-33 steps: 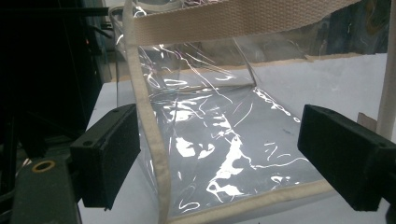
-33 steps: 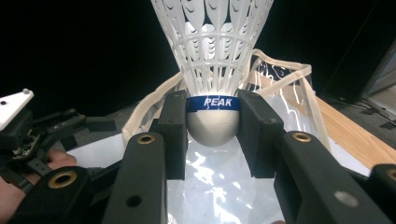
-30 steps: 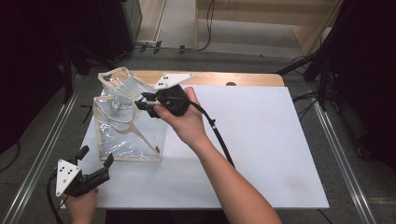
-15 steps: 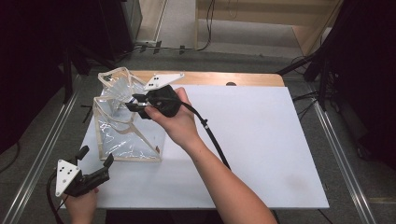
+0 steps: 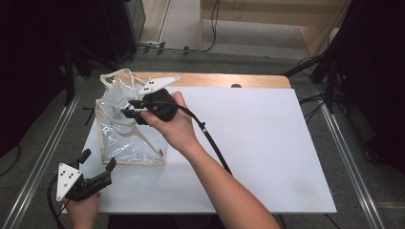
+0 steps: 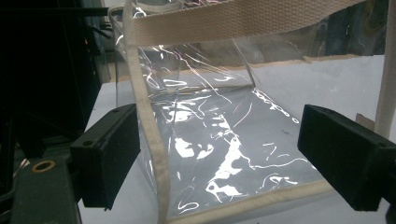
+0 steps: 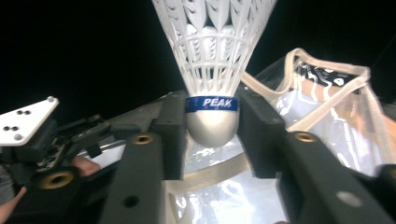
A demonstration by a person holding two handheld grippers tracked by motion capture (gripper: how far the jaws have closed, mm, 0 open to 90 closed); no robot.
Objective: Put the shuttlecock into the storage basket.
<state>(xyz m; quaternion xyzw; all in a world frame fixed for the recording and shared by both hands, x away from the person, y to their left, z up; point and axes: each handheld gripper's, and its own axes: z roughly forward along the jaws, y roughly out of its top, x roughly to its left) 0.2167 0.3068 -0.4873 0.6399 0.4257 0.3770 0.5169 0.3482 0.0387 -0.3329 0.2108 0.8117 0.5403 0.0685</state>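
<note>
Right fingers (image 7: 254,135) just opening, shuttlecock (image 7: 212,70) between; left fingers (image 6: 343,161) wide.

white shuttlecock (image 7: 212,70) above clear bag (image 5: 126,136)

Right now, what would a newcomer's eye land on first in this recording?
The white plastic shuttlecock with a blue PEAK band, between the right gripper jaws, which have just been opening. The gripper hangs over the clear plastic tote bag with beige trim at the white table's left. The left gripper waits open nearby.
</note>
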